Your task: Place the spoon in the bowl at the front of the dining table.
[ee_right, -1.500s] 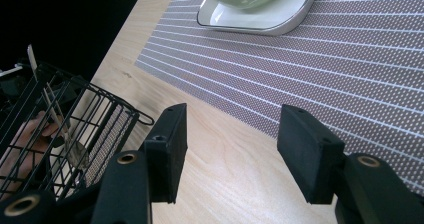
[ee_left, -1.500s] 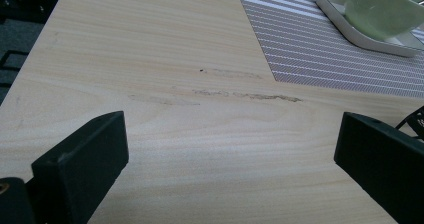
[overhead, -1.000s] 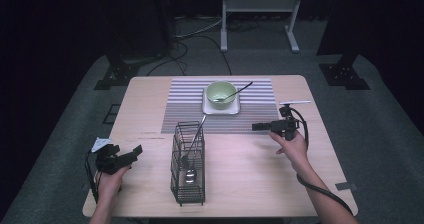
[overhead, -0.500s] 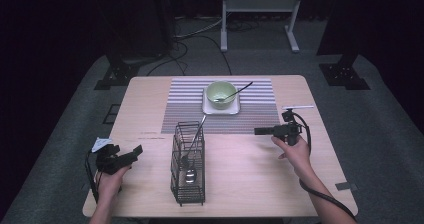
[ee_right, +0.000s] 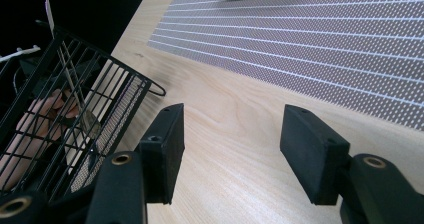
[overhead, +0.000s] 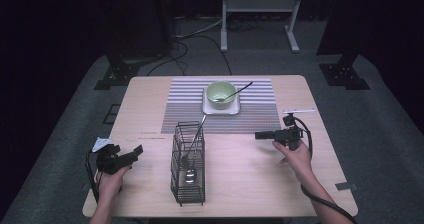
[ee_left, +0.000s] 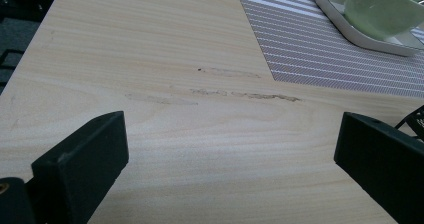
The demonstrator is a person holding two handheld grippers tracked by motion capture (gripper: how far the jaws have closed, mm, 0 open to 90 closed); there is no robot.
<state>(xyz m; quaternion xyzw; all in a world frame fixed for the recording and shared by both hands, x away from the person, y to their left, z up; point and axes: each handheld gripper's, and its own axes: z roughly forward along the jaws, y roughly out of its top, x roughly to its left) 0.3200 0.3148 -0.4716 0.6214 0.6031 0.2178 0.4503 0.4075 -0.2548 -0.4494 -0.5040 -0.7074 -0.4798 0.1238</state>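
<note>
Right gripper — jaws apart, empty, near wire basket

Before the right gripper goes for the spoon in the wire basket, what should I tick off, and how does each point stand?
1. Right gripper empty, jaws apart: ok, only bare table shows between them.
2. Right gripper aimed at the wire basket: ok, it points level toward it, with a gap between.
3. Spoon reachable: ok, its handle leans out over the basket's far rim.
4. Basket upright: ok.
5. Left gripper free to steady the basket: ok, open, nothing between its jaws.
6. Bowl on its tray ready for a spoon: not ok, a utensil already rests in it.
</note>
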